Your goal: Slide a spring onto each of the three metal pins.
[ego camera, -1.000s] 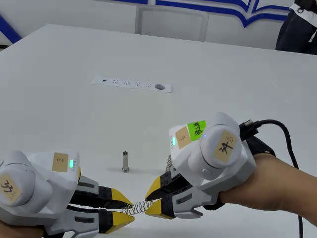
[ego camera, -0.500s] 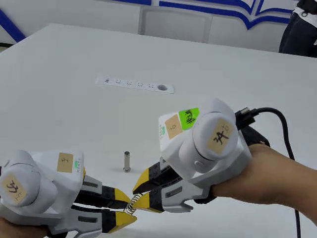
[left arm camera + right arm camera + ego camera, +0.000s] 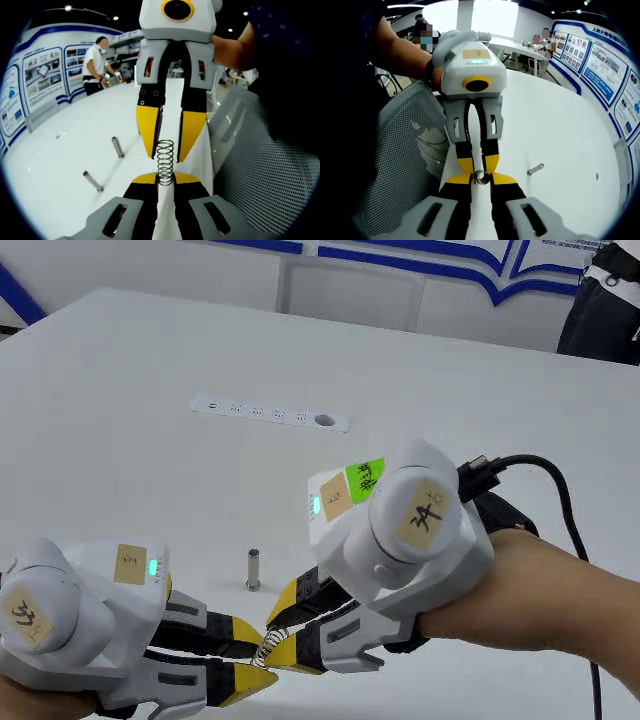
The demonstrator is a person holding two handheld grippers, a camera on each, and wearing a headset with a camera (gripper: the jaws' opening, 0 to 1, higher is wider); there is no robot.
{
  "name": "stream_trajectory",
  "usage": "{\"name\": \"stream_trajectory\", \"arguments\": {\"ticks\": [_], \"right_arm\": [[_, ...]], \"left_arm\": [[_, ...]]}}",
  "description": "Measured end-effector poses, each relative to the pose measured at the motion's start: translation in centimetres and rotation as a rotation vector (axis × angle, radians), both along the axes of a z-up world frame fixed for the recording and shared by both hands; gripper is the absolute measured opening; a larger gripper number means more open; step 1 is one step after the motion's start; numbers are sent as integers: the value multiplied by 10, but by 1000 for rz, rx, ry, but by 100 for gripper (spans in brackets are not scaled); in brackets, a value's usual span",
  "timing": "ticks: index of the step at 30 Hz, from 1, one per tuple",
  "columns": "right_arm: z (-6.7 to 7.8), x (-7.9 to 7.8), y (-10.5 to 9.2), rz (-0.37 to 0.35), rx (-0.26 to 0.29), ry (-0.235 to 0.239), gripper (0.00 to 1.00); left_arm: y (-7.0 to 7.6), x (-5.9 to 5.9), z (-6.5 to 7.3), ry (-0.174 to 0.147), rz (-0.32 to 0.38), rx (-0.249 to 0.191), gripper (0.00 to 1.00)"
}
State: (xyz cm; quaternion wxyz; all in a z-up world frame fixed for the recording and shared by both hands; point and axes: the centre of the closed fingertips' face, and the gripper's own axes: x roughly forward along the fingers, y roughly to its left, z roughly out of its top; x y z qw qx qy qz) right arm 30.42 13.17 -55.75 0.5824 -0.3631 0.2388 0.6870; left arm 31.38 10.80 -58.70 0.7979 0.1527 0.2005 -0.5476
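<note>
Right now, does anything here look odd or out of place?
Nothing damaged. One spring is not on a pin but in the air: the left gripper grips one end, the right gripper has its jaws around the other.

Handheld white gripper with yellow-tipped jaws: two, left gripper and right gripper. Thin coiled wire spring: two, one between the jaws, second spring standing on the white table. Short bare metal pin: one. White power strip: one. Chair backs: two, grey mesh chair back, pale chair back. Black cable: one.
</note>
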Motion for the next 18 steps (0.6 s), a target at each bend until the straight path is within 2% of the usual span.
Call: {"name": "stream_trajectory", "arguments": {"ticks": [13, 18], "right_arm": [[-1, 0, 3, 0, -13, 8, 12], [1, 3, 4, 2, -15, 6, 12]], "left_arm": [[1, 1, 0, -7, 3, -2, 11], [5, 4, 0, 0, 32, -3, 21]]}}
